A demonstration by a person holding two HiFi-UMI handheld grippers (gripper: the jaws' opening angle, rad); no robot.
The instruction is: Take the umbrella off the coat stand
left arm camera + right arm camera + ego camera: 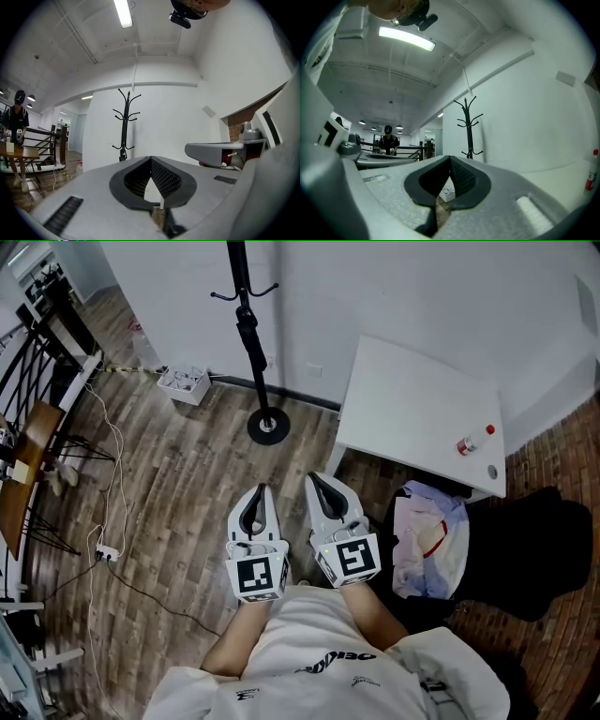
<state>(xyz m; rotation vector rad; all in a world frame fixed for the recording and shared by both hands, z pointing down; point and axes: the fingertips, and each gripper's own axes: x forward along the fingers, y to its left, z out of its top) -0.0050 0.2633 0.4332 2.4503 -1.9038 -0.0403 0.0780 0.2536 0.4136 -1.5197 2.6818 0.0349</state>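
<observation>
The black coat stand (244,296) rises by the white wall at the top middle, on a round base (268,427). A black folded umbrella (251,348) hangs along its pole. My left gripper (261,489) and right gripper (315,480) are held side by side well short of the base, both pointing level toward the stand, both shut and empty. In the left gripper view the stand (124,126) is straight ahead above the closed left gripper (151,160), with the umbrella's top (123,153) low on the pole. The right gripper view shows the stand (468,129) just right of the closed right gripper (450,160).
A white table (412,399) with a small bottle (466,444) stands to the right of the stand. A white box (185,383) sits on the floor at its left. Cables and a power strip (105,552) lie at the left, near a wooden table (28,456). A person (388,140) stands far off.
</observation>
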